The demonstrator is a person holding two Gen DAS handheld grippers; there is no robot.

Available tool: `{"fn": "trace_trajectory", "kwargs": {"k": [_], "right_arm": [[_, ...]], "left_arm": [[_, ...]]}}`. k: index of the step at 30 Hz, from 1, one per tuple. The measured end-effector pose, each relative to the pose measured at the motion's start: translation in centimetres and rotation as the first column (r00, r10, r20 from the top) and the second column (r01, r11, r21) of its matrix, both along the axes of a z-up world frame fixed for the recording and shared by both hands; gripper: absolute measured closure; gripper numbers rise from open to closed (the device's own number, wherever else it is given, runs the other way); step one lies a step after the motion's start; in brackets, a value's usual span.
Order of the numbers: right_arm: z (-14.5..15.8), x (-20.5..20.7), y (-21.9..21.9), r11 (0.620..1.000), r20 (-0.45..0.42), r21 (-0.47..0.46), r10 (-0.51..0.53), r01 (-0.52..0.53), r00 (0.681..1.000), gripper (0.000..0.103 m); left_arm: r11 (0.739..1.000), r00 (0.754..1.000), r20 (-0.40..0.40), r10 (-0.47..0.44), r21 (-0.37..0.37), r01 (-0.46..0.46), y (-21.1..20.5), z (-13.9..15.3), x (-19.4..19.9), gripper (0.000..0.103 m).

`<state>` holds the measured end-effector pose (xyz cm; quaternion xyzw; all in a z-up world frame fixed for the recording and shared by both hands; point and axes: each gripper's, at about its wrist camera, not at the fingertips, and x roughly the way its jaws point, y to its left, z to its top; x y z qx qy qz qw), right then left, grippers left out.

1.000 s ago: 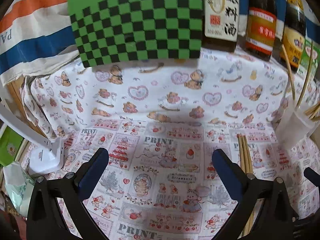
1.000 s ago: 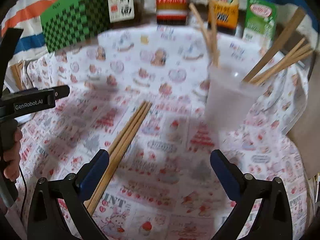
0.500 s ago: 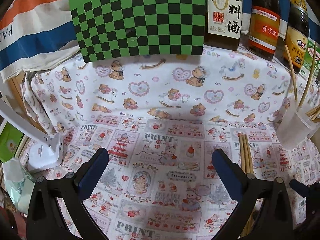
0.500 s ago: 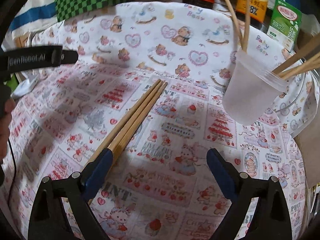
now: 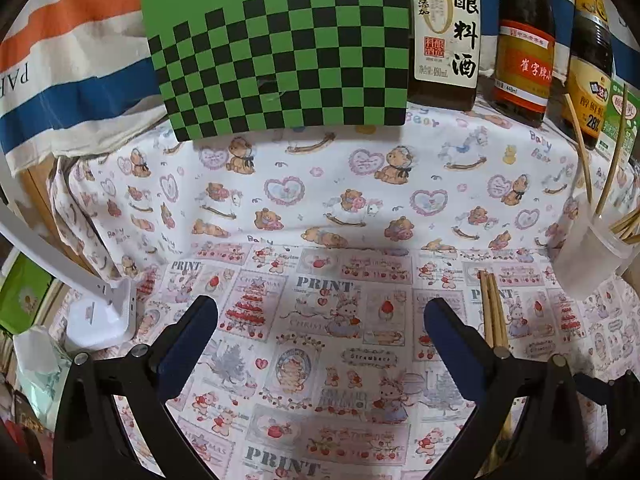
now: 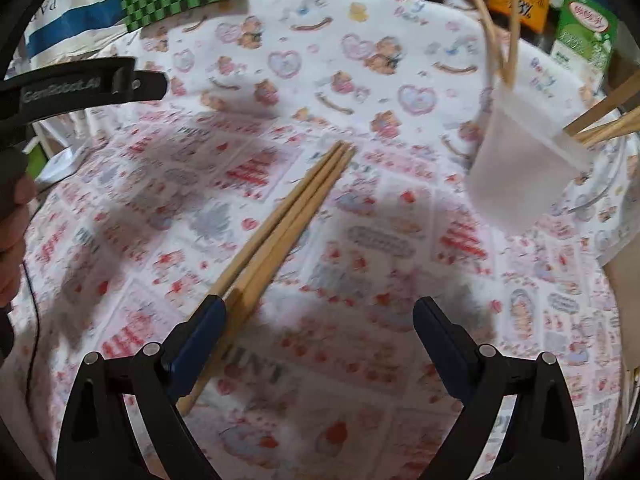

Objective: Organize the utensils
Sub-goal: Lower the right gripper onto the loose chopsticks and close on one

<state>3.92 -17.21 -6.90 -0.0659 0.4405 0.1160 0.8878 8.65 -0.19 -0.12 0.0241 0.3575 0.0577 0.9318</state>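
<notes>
A bundle of wooden chopsticks lies flat on the printed tablecloth, running diagonally to my right gripper's left finger. My right gripper is open and empty, low over the cloth, with the chopsticks just inside its left finger. A translucent plastic cup with several chopsticks standing in it sits to the right. In the left wrist view my left gripper is open and empty over the cloth; the chopsticks lie beside its right finger and the cup is at far right.
A green checkered box and three sauce bottles stand along the back. A green carton stands behind the cup. A white lamp base sits at the left edge. The other gripper's black body shows at left.
My right gripper has moved forward and down toward the lying chopsticks, which now reach its left finger. My left gripper has drawn back slightly; the box and bottles look a little farther.
</notes>
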Motion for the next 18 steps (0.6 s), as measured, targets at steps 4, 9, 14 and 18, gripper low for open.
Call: {"fn": "trace_trajectory", "kwargs": {"k": [4, 9, 14, 18], "right_arm": [[0.13, -0.09, 0.04, 1.0, -0.003, -0.018, 0.004, -0.004, 1.0, 0.007], [-0.15, 0.35, -0.64, 1.0, -0.039, -0.003, -0.027, 0.027, 0.999, 0.011], [-0.12, 0.29, -0.65, 1.0, -0.041, -0.009, -0.028, 0.028, 0.999, 0.027], [0.28, -0.01, -0.33, 0.997, 0.013, -0.061, -0.038, 0.039, 0.999, 0.069]], "left_arm": [[1.0, 1.0, 0.013, 0.003, 0.007, -0.003, 0.02, -0.13, 0.12, 0.001], [1.0, 1.0, -0.001, 0.008, 0.017, -0.008, 0.05, -0.6, 0.49, 0.001], [0.999, 1.0, 0.002, 0.007, 0.031, -0.007, -0.15, -0.65, 0.44, 0.001], [0.999, 1.0, 0.005, 0.009, 0.044, -0.009, -0.4, -0.63, 0.38, 0.001]]}}
